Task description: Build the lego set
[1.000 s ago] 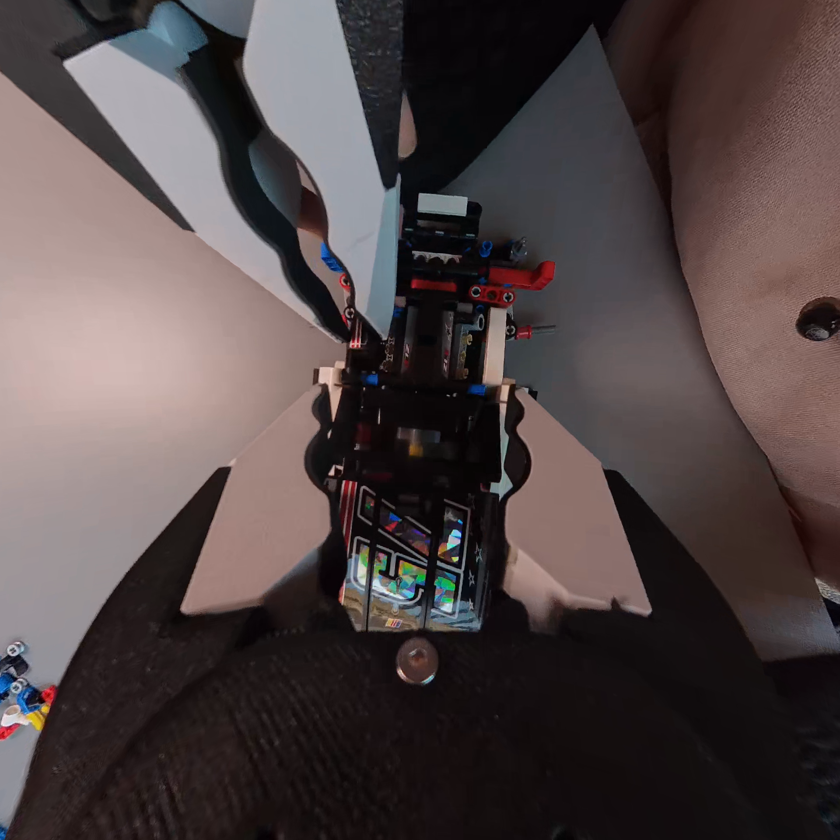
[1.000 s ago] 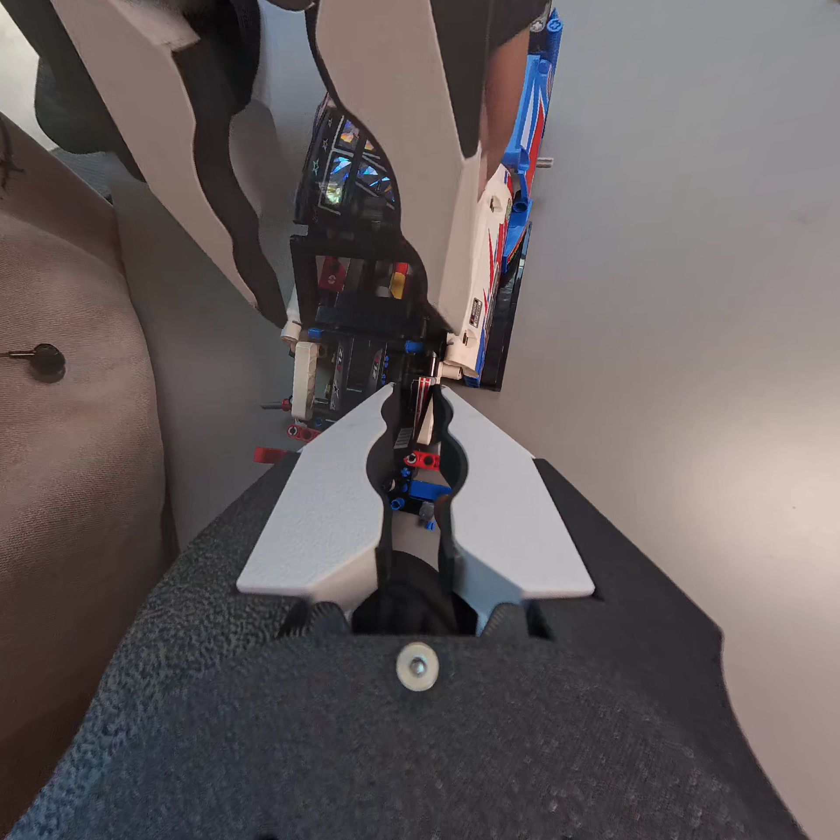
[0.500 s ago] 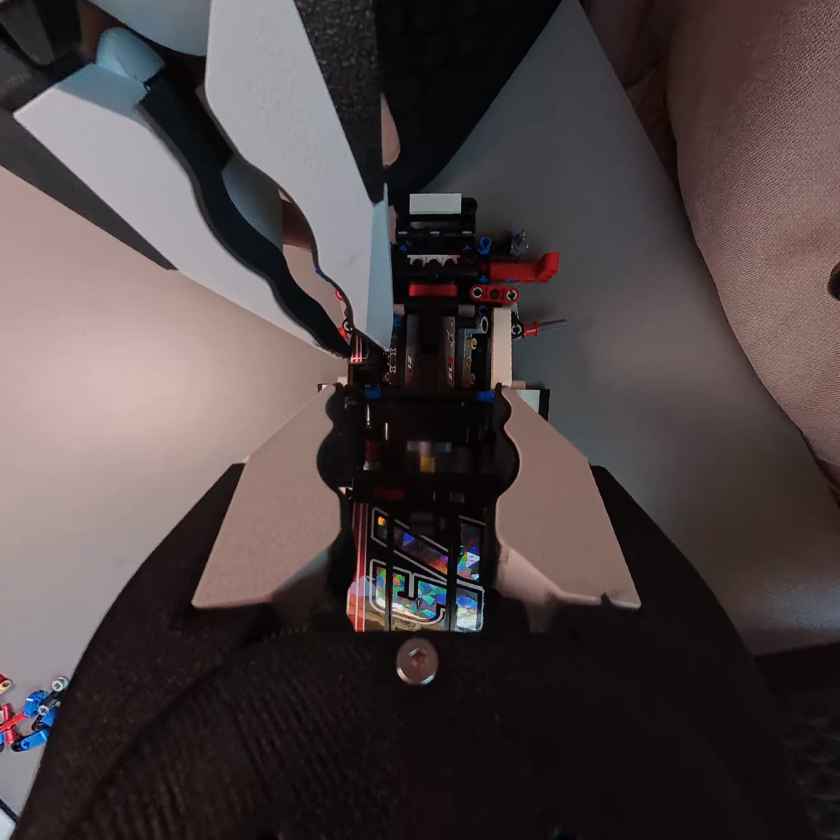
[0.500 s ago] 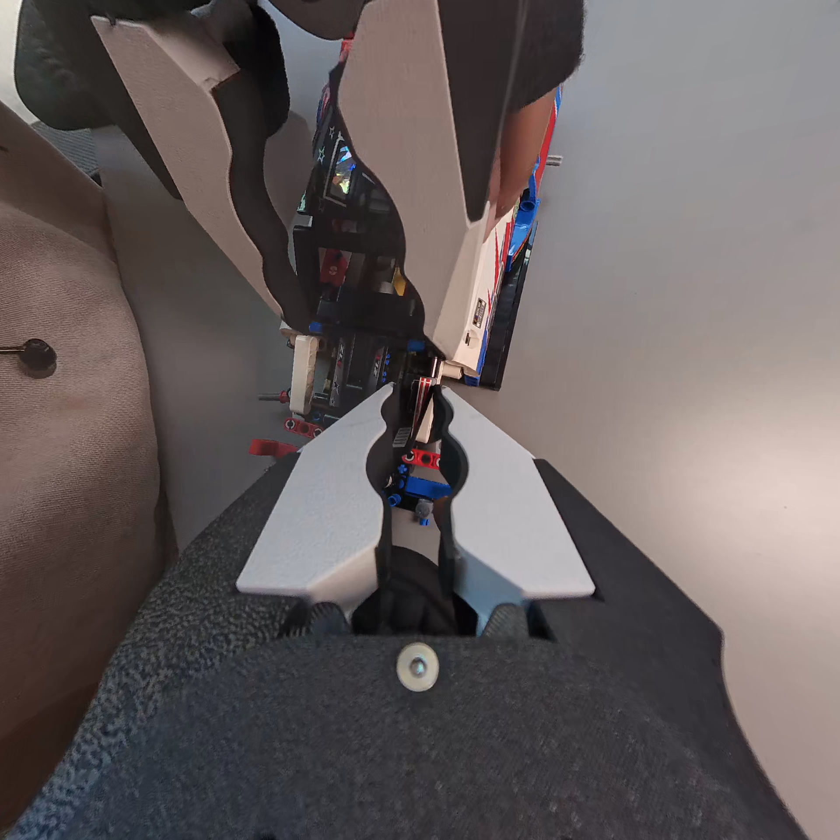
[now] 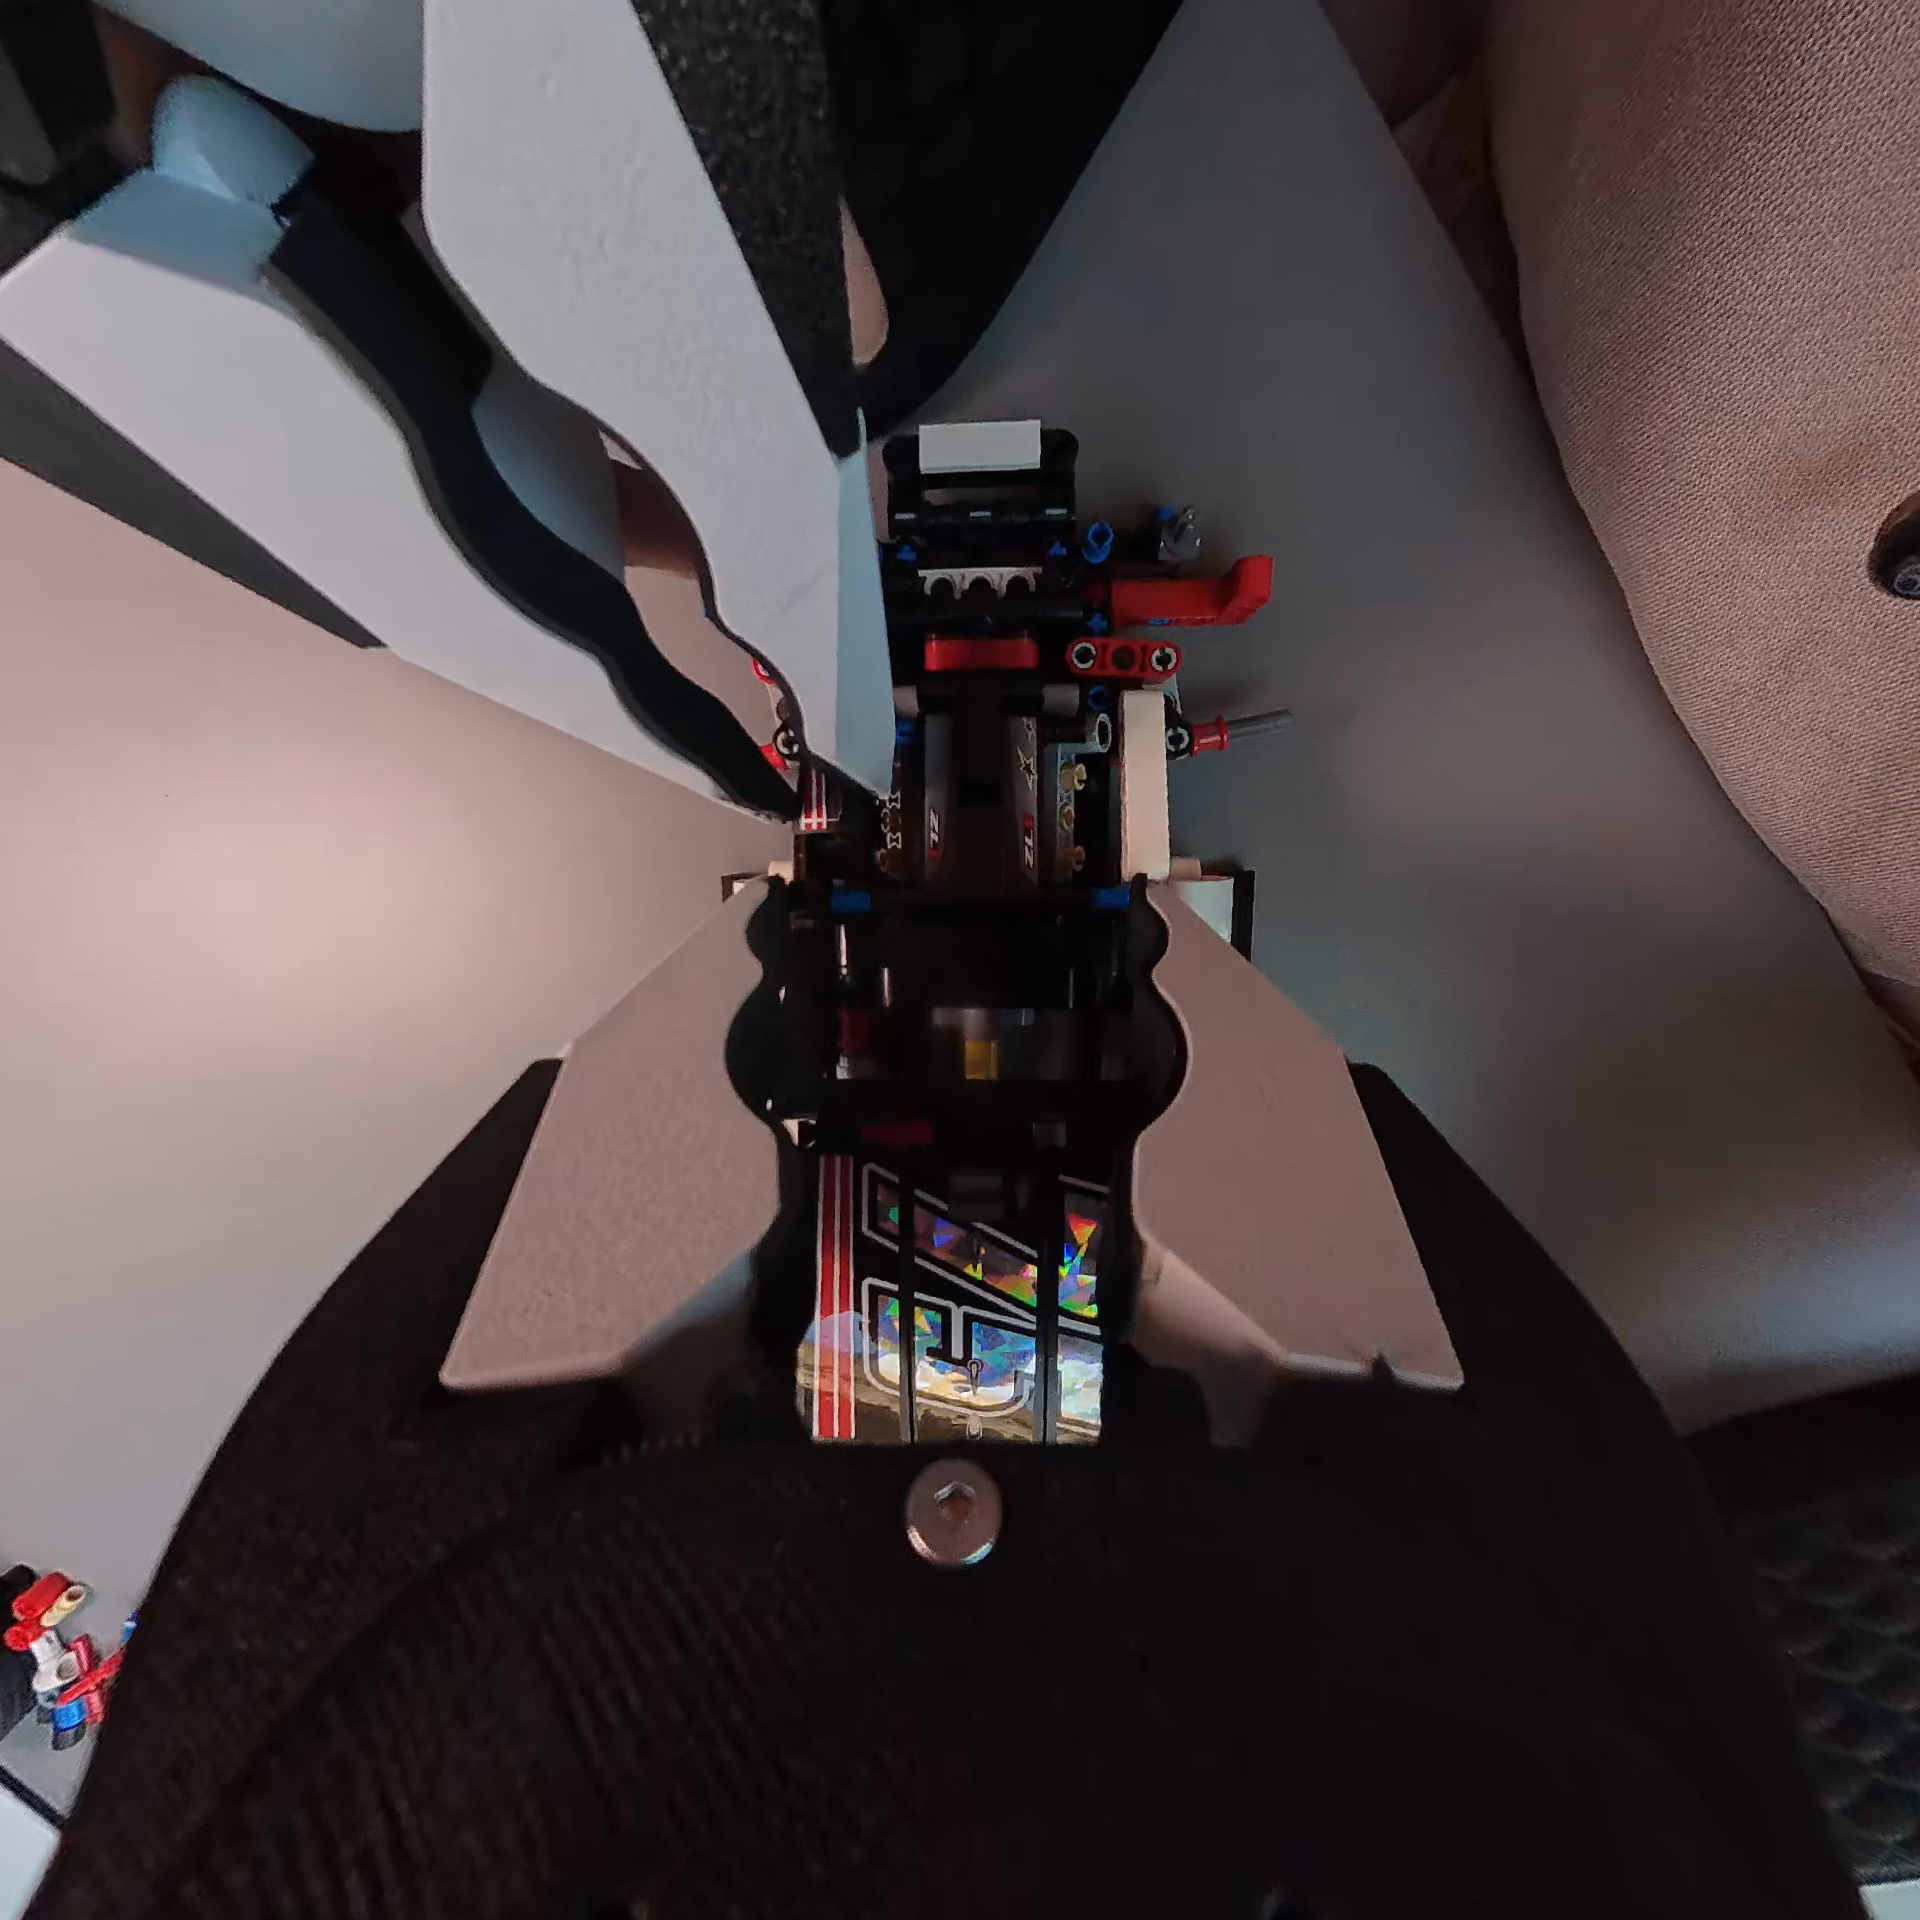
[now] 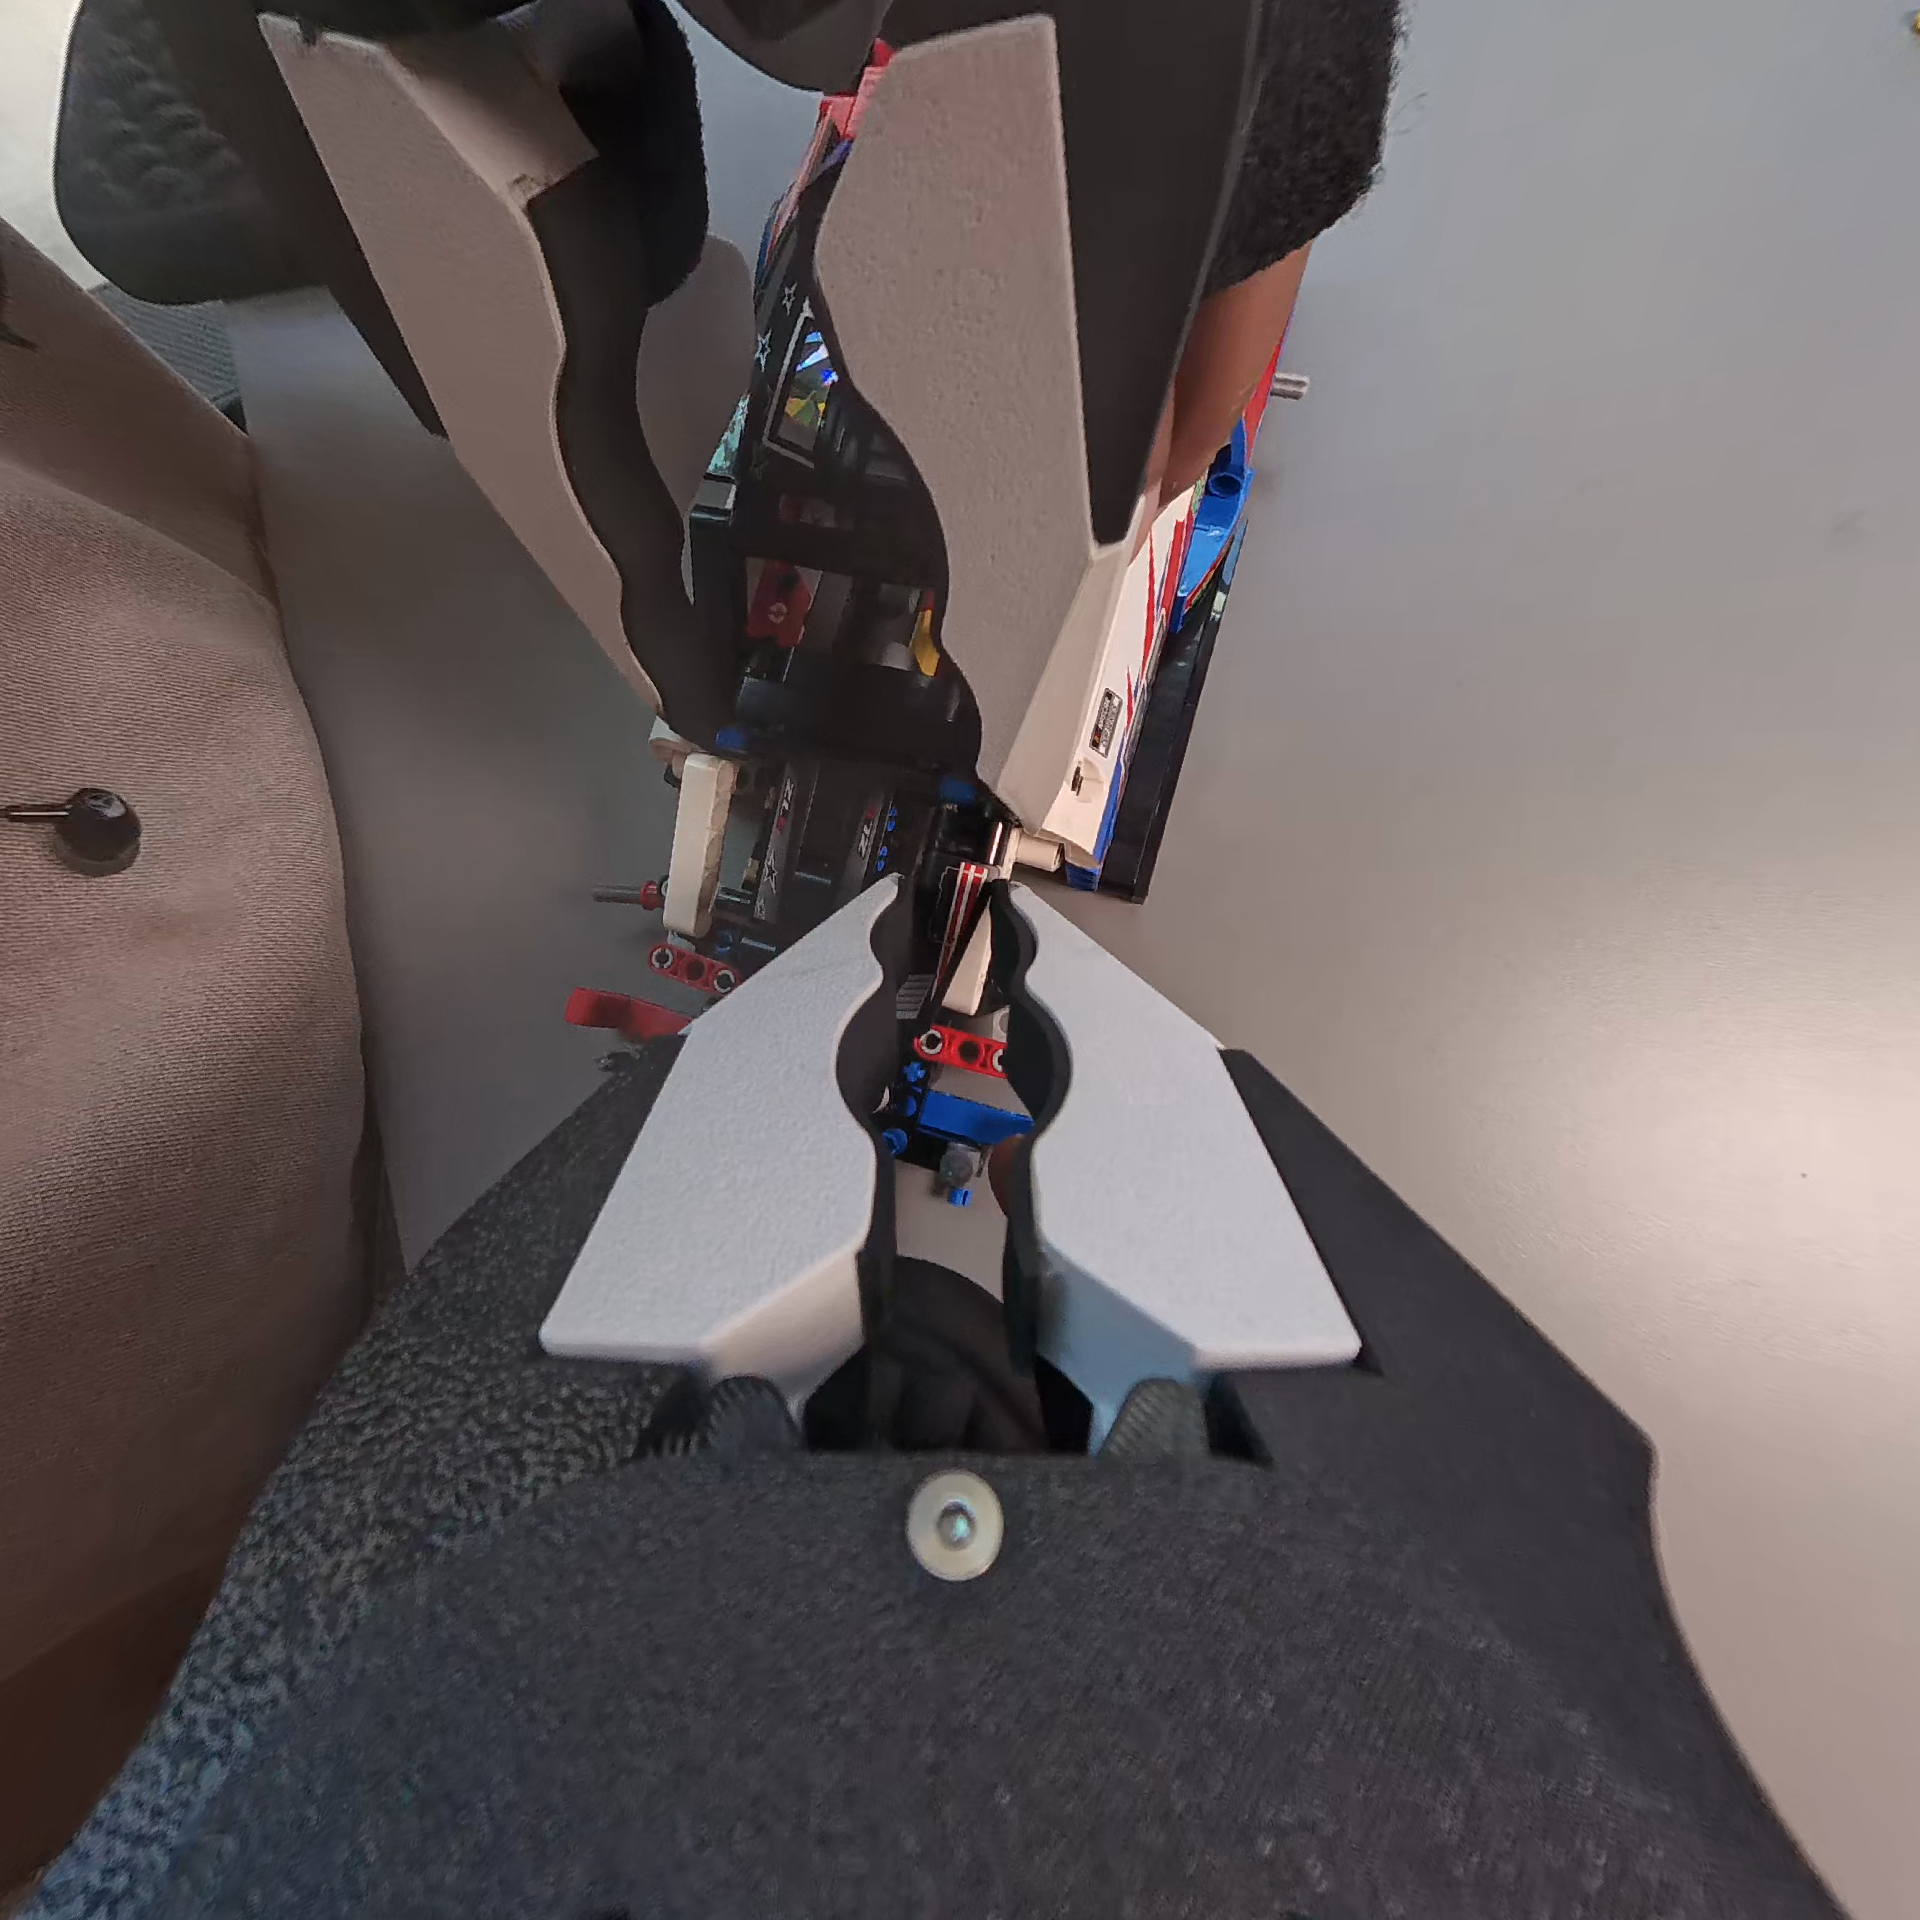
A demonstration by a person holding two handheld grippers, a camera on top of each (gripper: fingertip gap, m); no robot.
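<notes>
The lego model (image 5: pixel 977 790) is a black car body with holographic stickers, red and blue pins and white side panels. My left gripper (image 5: pixel 956 904) is shut on the model's body, one finger on each side, and holds it above the grey table (image 5: pixel 260 935). My right gripper (image 6: pixel 951 894) is shut on a small striped panel piece (image 6: pixel 961 920) at the model's end, with red and blue parts between its fingers. In the right wrist view the model (image 6: pixel 821 842) hangs from the left gripper's fingers (image 6: pixel 966 364). In the left wrist view the right gripper's fingers (image 5: pixel 623 416) come in from the upper left.
A brown cushion (image 5: pixel 1714 520) with a dark button (image 5: pixel 1901 566) lies beside the table; it also shows in the right wrist view (image 6: pixel 156 935). Several loose lego pieces (image 5: pixel 57 1652) lie at the lower left of the left wrist view. Both grippers' tips are close together, under 4 cm apart.
Both grippers keep their hold. The model and the left gripper have tilted a little and come closer to the right gripper's camera.
</notes>
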